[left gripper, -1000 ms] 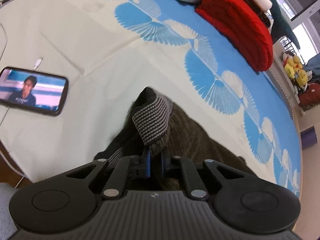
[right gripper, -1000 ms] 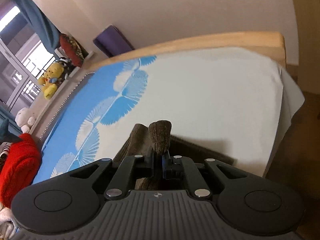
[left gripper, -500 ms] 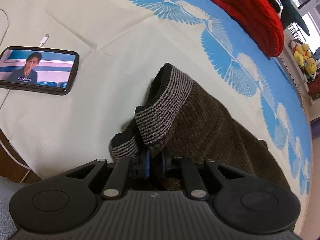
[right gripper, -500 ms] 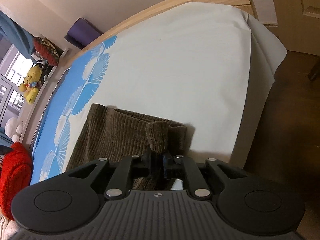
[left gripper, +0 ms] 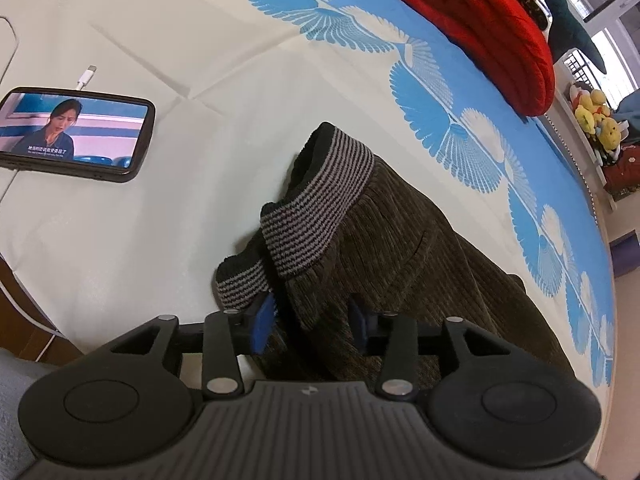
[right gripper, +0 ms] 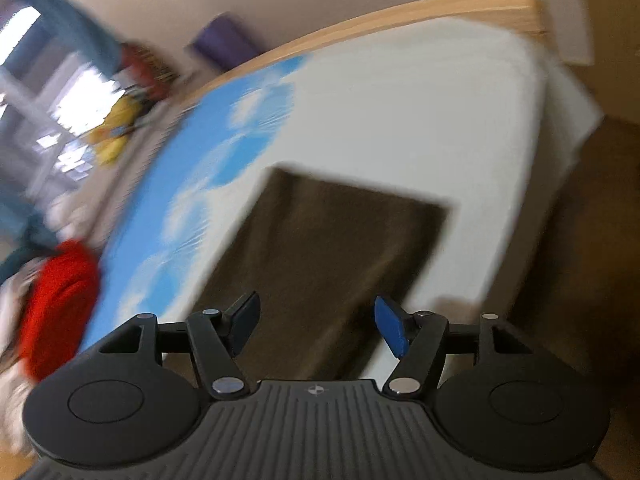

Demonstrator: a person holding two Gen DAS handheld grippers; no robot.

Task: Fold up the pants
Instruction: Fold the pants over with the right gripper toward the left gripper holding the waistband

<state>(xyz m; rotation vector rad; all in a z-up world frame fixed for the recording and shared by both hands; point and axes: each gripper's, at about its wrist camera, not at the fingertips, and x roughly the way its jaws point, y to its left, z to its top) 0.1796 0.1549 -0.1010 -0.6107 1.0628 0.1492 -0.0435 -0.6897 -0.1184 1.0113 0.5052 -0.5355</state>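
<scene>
Dark brown corduroy pants point(left gripper: 400, 248) lie on the bed, with a grey-and-black striped waistband point(left gripper: 320, 216) folded over at the near left. My left gripper point(left gripper: 310, 322) is open, its blue pads either side of the fabric just below the waistband, which rests loose between them. In the blurred right wrist view the leg end of the pants point(right gripper: 332, 248) lies flat on the white sheet. My right gripper point(right gripper: 316, 326) is open and empty above it.
A phone point(left gripper: 76, 134) playing video lies on the sheet at left, with a white cable point(left gripper: 86, 76) beside it. A red knit garment point(left gripper: 492, 28) and stuffed toys point(left gripper: 596, 120) are at the far side. The bed's wooden edge point(right gripper: 400, 12) and the floor point(right gripper: 580, 260) lie to the right.
Both grippers opened and let go of the pants. The waistband and the leg end dropped onto the bed. The right gripper is moving, so its view is blurred.
</scene>
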